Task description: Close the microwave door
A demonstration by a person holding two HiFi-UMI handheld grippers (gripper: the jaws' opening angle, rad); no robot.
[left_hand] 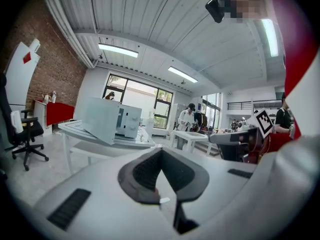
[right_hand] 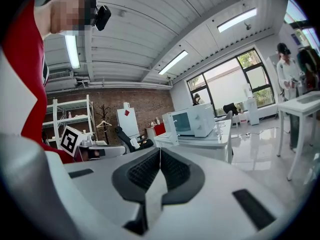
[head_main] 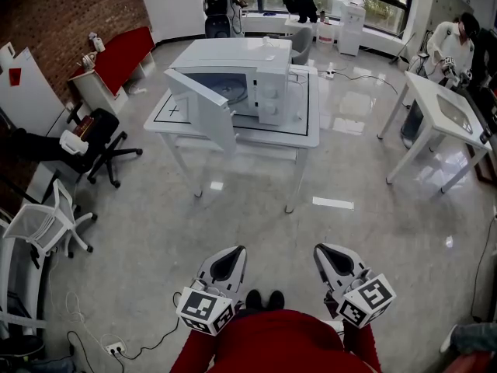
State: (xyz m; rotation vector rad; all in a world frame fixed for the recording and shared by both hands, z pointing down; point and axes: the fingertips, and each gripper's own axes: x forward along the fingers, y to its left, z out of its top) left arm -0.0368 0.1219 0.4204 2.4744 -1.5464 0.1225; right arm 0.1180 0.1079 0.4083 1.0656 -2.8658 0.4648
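A white microwave [head_main: 256, 80] stands on a white table [head_main: 311, 134] across the room, far from both grippers. Its door [head_main: 203, 109] hangs wide open, swung out toward the table's front left. My left gripper [head_main: 232, 253] and right gripper [head_main: 325, 250] are held low and close to my body, side by side and pointing toward the table; both are shut with nothing between the pads. The left gripper view has the microwave [left_hand: 125, 121] with its open door [left_hand: 101, 119] at middle left. In the right gripper view the microwave [right_hand: 196, 120] is small, just right of centre.
Bare glossy floor lies between me and the table. Two office chairs [head_main: 105, 142] [head_main: 43, 224] stand at the left by a brick wall. Another white table [head_main: 446, 115] is at the right, with a person [head_main: 450, 49] beside it. Cables and a socket strip [head_main: 115, 348] lie near my feet.
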